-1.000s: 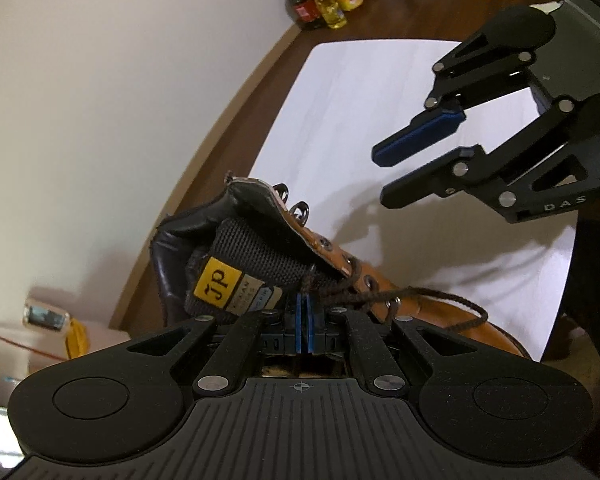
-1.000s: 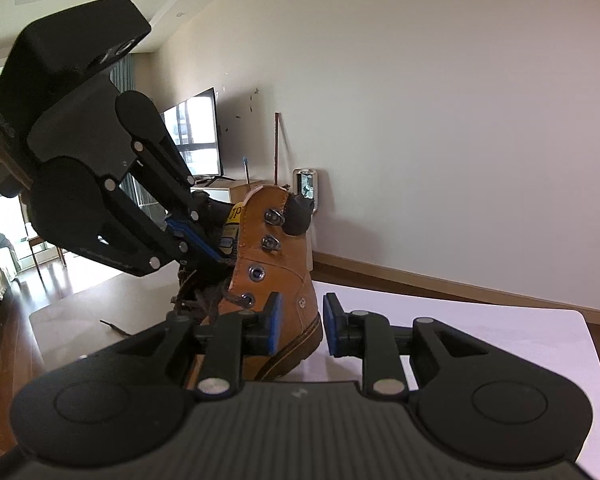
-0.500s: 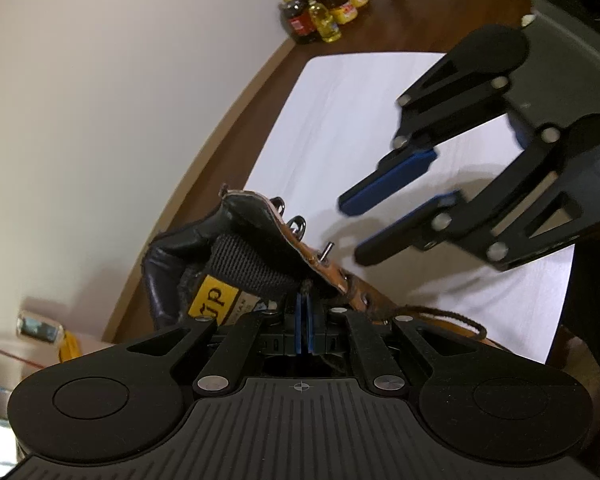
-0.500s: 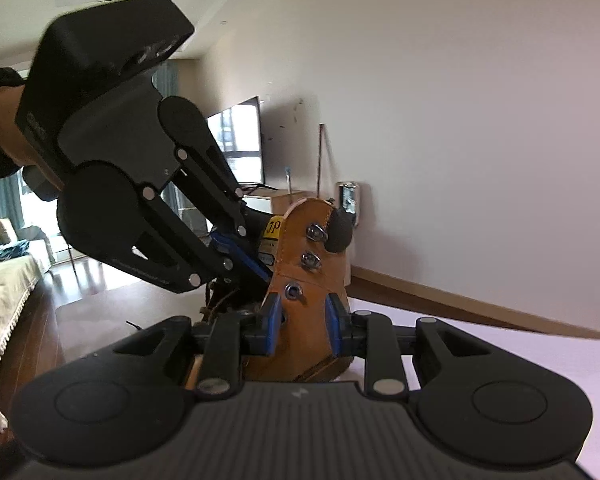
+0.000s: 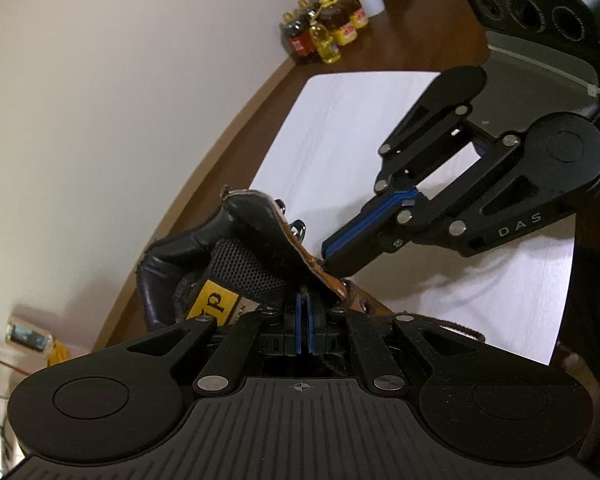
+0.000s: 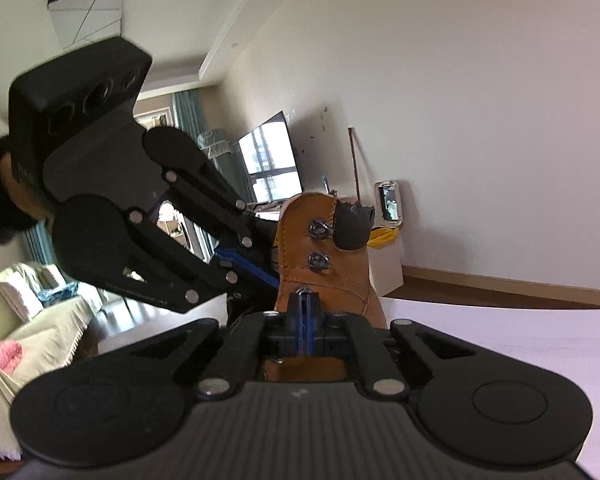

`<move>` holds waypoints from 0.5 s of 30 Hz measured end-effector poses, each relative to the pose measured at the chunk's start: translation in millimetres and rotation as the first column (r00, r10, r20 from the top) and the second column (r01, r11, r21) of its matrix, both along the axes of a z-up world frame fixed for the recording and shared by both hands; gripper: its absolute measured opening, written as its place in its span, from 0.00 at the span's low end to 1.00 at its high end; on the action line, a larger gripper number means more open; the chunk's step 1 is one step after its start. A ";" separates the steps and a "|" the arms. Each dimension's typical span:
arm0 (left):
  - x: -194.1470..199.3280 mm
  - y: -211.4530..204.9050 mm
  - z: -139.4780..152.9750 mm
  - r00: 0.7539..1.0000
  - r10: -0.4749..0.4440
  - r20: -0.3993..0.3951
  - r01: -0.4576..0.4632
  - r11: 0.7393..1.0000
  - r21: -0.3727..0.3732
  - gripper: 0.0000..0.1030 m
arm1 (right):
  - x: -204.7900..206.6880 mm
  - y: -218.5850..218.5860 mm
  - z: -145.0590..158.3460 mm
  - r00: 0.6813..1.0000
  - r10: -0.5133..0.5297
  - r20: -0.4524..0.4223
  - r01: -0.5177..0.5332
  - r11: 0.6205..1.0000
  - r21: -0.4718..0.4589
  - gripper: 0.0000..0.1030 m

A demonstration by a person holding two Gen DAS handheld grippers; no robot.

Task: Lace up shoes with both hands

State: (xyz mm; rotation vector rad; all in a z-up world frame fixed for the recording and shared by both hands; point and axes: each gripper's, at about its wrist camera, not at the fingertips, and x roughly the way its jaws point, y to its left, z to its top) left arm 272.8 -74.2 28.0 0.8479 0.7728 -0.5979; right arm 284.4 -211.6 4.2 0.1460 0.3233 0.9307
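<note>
Fingers of the right gripper (image 6: 305,299) have just snapped together, pads flat against each other with basically no gap. A second ago they were standing open beside the boot (image 6: 328,264). Now their tips sit right on the tan eyelet flap (image 5: 268,224), just below the two metal hooks (image 6: 319,229). There's a tiny grey bit poking out at the pad tips. My guess is it's the lace tip coming through an eyelet, but I honestly can't tell if it's actually pinched. The left gripper (image 5: 302,312) is closed too, tucked in under the flap by the mesh tongue (image 5: 248,268), and whether it has lace in it is hidden from me. The dark lace (image 5: 456,326) trails off over the front of the boot to the right. If the right side did catch the tip, I'd say the next bit is pulling it through. If not, it's a re-grab. Room-wise, the boot stands upright on the white sheet (image 5: 380,140), close to its wall-side edge, so I wouldn't drag it that way. There's loads of bare sheet on the right gripper's side for a pull. The two grippers are nearly nose to nose across the flap, so any twist could knock them together. The oil bottles (image 5: 324,36) are way off on the floor, no issue.
</note>
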 end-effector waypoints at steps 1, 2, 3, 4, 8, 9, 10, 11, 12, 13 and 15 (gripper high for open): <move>0.0 0.9 -0.2 1.000 0.001 -0.006 -0.001 1.000 -0.014 0.07 | -2.9 -0.6 1.7 1.000 -0.010 0.007 0.010 1.000 -0.008 0.02; -2.2 4.2 1.8 1.000 0.001 -0.012 -0.001 0.999 -0.035 0.11 | -7.4 -3.0 4.0 1.000 -0.027 0.014 0.028 1.000 -0.014 0.02; -5.0 6.7 3.8 1.000 0.003 -0.013 -0.004 0.999 -0.044 0.19 | -12.8 -6.3 6.6 0.999 -0.048 0.021 0.049 0.999 -0.018 0.02; -11.4 14.4 8.7 1.000 0.014 -0.015 -0.015 0.997 -0.072 0.26 | -14.3 -7.4 8.2 0.998 -0.063 0.025 0.064 0.998 -0.021 0.02; -35.2 44.4 21.2 0.998 0.063 0.015 -0.060 0.986 -0.153 0.36 | -32.4 -29.8 13.8 0.978 -0.200 0.057 0.204 0.975 -0.087 0.02; -40.1 52.9 23.2 0.996 0.083 0.022 -0.077 0.982 -0.173 0.36 | -37.8 -36.5 14.1 0.967 -0.248 0.065 0.254 0.960 -0.115 0.02; -44.3 60.1 24.9 0.995 0.099 0.028 -0.092 0.977 -0.190 0.36 | -41.6 -40.7 14.4 0.958 -0.279 0.071 0.287 0.948 -0.136 0.02; -45.5 62.0 24.8 0.994 0.104 0.028 -0.096 0.976 -0.195 0.36 | -45.9 -45.6 15.2 0.948 -0.309 0.076 0.317 0.935 -0.160 0.02; -49.7 70.1 24.1 0.992 0.121 0.028 -0.113 0.971 -0.210 0.36 | -50.7 -51.3 16.0 0.937 -0.340 0.083 0.350 0.918 -0.187 0.02; -54.0 78.0 21.7 0.990 0.138 0.029 -0.128 0.968 -0.218 0.36 | -57.0 -58.5 16.8 0.921 -0.378 0.096 0.390 0.894 -0.220 0.02; -61.9 92.9 16.7 0.985 0.170 0.031 -0.159 0.960 -0.232 0.37 | -69.7 -74.0 16.9 0.890 -0.442 0.113 0.455 0.845 -0.281 0.02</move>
